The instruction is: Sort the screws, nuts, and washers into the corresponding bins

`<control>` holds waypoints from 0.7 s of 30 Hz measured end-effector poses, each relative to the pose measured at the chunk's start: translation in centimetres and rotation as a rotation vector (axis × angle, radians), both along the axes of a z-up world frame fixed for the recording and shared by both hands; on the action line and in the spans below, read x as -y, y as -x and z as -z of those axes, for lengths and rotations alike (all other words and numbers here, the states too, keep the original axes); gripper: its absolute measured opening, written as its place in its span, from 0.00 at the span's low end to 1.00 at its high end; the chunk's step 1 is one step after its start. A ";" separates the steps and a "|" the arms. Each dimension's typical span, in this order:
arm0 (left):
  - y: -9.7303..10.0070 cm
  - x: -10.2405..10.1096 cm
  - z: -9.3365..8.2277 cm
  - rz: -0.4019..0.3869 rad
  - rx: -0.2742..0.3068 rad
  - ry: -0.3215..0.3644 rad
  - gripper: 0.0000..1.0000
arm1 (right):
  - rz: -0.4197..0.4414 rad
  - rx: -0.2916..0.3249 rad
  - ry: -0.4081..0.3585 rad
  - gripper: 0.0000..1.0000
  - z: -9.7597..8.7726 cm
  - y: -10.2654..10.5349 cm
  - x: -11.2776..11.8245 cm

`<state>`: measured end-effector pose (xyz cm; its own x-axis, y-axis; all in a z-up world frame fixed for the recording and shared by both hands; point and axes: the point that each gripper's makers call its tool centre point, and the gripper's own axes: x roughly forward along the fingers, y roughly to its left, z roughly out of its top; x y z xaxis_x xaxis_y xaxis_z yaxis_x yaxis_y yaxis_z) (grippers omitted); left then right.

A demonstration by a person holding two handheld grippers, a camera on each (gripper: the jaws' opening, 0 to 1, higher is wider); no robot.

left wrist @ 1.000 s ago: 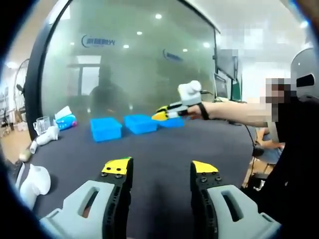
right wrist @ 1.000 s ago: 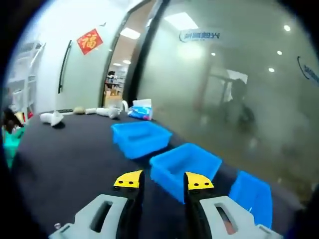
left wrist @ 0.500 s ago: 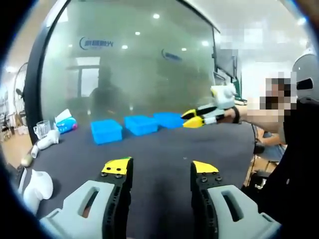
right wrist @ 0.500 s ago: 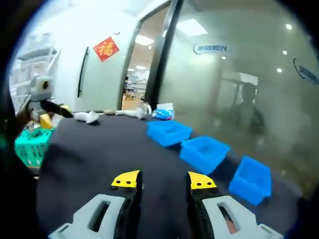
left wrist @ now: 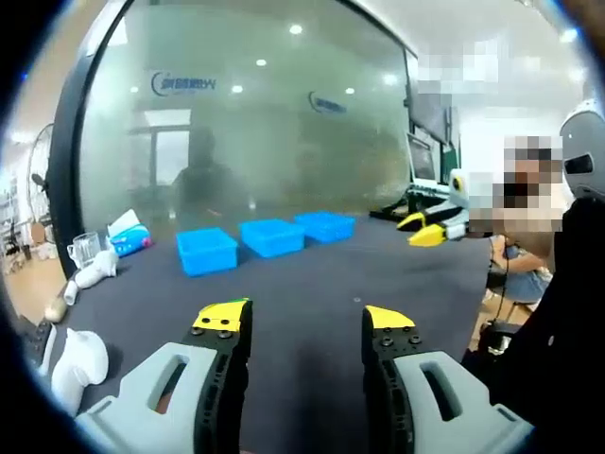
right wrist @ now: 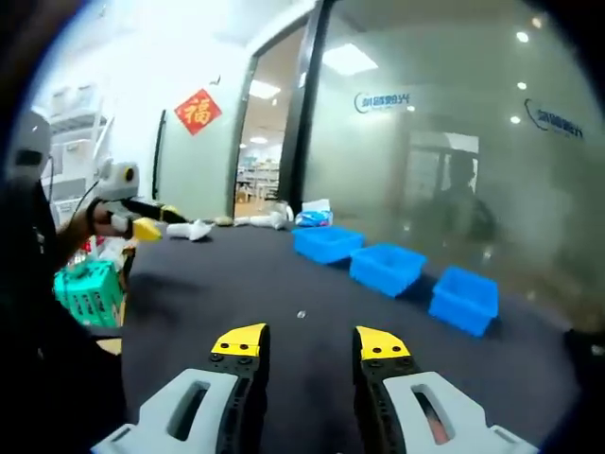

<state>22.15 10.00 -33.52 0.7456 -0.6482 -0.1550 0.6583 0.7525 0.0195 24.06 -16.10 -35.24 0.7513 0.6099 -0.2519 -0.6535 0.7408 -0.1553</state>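
Observation:
Three blue bins point(left wrist: 206, 251) point(left wrist: 272, 236) point(left wrist: 324, 225) stand in a row at the far side of the dark table point(left wrist: 302, 284). My left gripper point(left wrist: 304, 322) is open and holds nothing, well short of the bins. In the left gripper view my right gripper point(left wrist: 425, 230) hovers at the table's right edge. In the right gripper view the same bins point(right wrist: 327, 242) point(right wrist: 388, 268) point(right wrist: 465, 299) lie ahead and to the right. My right gripper point(right wrist: 311, 342) is open and holds nothing. A tiny metal piece point(right wrist: 301, 314) lies on the table just ahead of it. The left gripper point(right wrist: 142, 225) shows at the left.
A tissue pack point(left wrist: 126, 236), a glass cup point(left wrist: 83, 251) and white objects point(left wrist: 76, 355) sit along the table's left side. A green basket point(right wrist: 90, 291) stands beside the table. A frosted glass wall point(left wrist: 265, 123) rises behind the bins. A person's dark sleeve point(left wrist: 558, 322) is at the right.
My right gripper has pulled back from over the bins to the table's near right edge, and its jaws stand a little wider. The left gripper has hardly moved.

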 end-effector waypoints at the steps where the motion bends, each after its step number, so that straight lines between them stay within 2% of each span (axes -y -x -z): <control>1: -0.1 0.0 0.1 0.001 0.000 -0.006 0.44 | 0.000 -0.004 0.003 0.32 0.2 0.4 0.1; 5: -0.3 -0.2 0.0 -0.002 -0.001 -0.006 0.44 | 0.003 -0.017 0.009 0.32 0.8 1.6 0.6; 9: -0.3 -0.1 0.0 0.002 -0.001 -0.011 0.44 | -0.007 -0.020 0.021 0.32 0.5 1.8 0.6; 14: -0.4 -0.5 0.3 -0.012 -0.009 -0.011 0.44 | -0.042 -0.063 0.073 0.31 0.4 1.6 0.3; 21: -0.3 -0.7 0.5 -0.014 -0.015 -0.014 0.44 | -0.133 -0.077 0.174 0.31 0.3 1.6 -1.2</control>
